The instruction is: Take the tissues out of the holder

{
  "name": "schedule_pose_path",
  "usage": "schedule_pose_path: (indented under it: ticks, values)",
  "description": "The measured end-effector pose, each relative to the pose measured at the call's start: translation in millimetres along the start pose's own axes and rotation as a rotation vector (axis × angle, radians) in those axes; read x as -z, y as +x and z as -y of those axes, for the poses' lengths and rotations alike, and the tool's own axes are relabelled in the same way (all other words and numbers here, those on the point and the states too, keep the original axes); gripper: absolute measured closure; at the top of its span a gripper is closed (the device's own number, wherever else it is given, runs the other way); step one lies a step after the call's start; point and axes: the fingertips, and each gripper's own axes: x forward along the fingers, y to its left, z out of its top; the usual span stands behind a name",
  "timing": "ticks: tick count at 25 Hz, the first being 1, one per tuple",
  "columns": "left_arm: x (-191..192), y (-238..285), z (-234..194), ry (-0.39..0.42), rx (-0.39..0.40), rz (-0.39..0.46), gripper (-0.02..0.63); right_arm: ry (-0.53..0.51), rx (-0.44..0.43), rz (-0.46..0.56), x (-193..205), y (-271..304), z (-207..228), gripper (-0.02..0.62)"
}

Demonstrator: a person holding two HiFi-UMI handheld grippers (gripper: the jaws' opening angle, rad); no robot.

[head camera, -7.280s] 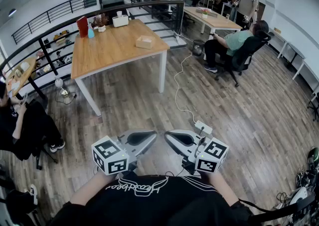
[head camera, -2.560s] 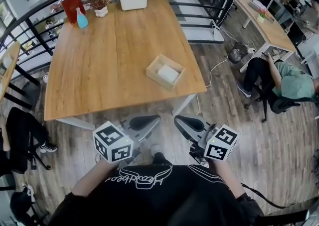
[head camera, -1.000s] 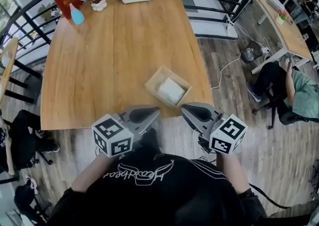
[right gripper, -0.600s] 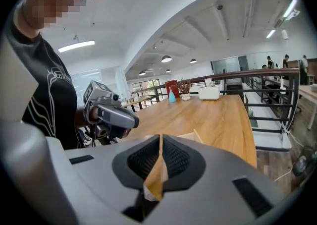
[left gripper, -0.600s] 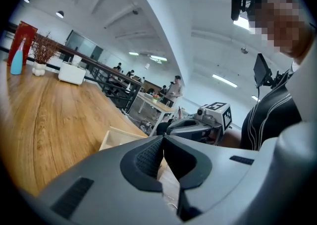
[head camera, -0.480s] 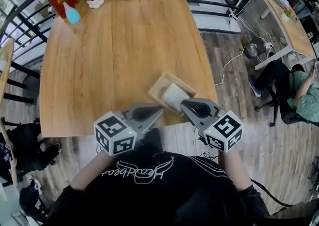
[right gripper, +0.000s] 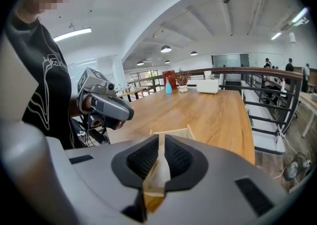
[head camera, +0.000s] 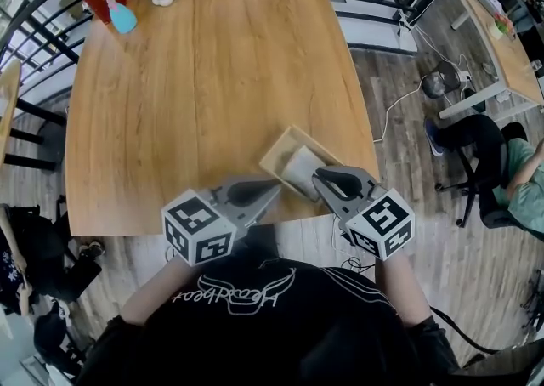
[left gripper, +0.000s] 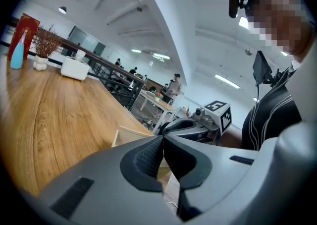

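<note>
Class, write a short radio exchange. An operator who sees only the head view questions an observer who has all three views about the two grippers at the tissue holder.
Operator: From above I can't read the left gripper. Is it open?
Observer: No. Its own view shows the jaws together, with nothing between them.
Operator: And the right gripper?
Observer: Shut too, and empty. In its view the wall of the holder shows just beyond its tips.
</note>
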Motion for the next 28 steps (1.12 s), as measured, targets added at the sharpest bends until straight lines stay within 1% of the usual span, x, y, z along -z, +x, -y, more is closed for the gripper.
schedule_pose_path:
  ticks: [6,8,10,15,17,21,25,28]
  values:
    - [2,-2,-12,0.003,-0.008,-0.004,0.592,-0.047,0.007,-0.042,4,13,5,0.569]
    - [1,-3,-15,-0.002,-0.008,-0.004,0.592,-0.054,0.011,-0.043,2,16,6,0.53]
    - [2,-3,-18,-0.005,-0.007,-0.006,0.592,-0.062,0.009,-0.054,3,20,5,0.518]
    - [6,-1,-24,-0.005,-0.008,-0.018,0.592,-0.098,-0.015,-0.113,13,33,2,0.408]
    - [7,-1,-26,-0.008,-0.007,-0.018,0.592,-0.103,-0.019,-0.127,15,36,4,0.384]
    - [7,-1,-31,-0.017,-0.006,-0.016,0.592,-0.118,-0.006,-0.193,27,43,10,0.365]
    - [3,-3,-36,-0.02,-0.008,-0.01,0.592,-0.121,0.0,-0.293,41,50,16,0.36]
    - [3,-3,-40,-0.025,-0.011,-0.009,0.592,-0.147,0.016,-0.34,46,55,20,0.359]
